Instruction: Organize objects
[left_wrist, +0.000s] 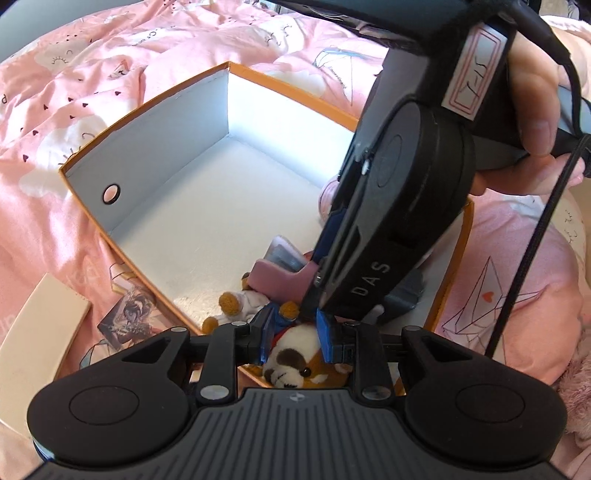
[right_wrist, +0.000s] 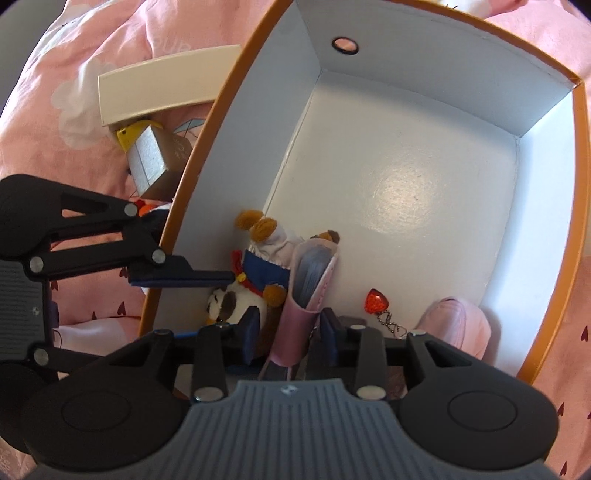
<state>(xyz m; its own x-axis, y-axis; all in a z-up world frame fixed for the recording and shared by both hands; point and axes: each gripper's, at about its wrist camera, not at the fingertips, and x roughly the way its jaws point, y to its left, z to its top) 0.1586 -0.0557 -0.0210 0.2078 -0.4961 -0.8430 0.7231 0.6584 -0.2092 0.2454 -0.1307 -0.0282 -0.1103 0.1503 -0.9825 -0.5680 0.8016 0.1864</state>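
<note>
An orange-rimmed box (left_wrist: 166, 166) with white walls (right_wrist: 424, 66) lies open on the bed. In its near corner lies a brown and white plush dog (left_wrist: 295, 354) in a blue outfit (right_wrist: 236, 302). My left gripper (left_wrist: 297, 332) is shut on the plush around its neck and head. In the right wrist view the left gripper (right_wrist: 229, 275) reaches in over the box wall. A pink pouch (right_wrist: 299, 321) stands upright against the plush. My right gripper (right_wrist: 290, 328) points steeply down with the pouch (left_wrist: 275, 277) between its fingers. A gap shows beside the pouch, so it is open.
A red heart charm (right_wrist: 376, 301) on a bead chain and a pink soft item (right_wrist: 454, 325) lie in the box. Outside it are a white lid (right_wrist: 166, 81), a small cardboard box (right_wrist: 159, 158) and a picture card (left_wrist: 129, 314). A hand (left_wrist: 535, 92) grips the right tool. A pink duvet (left_wrist: 74, 92) surrounds everything.
</note>
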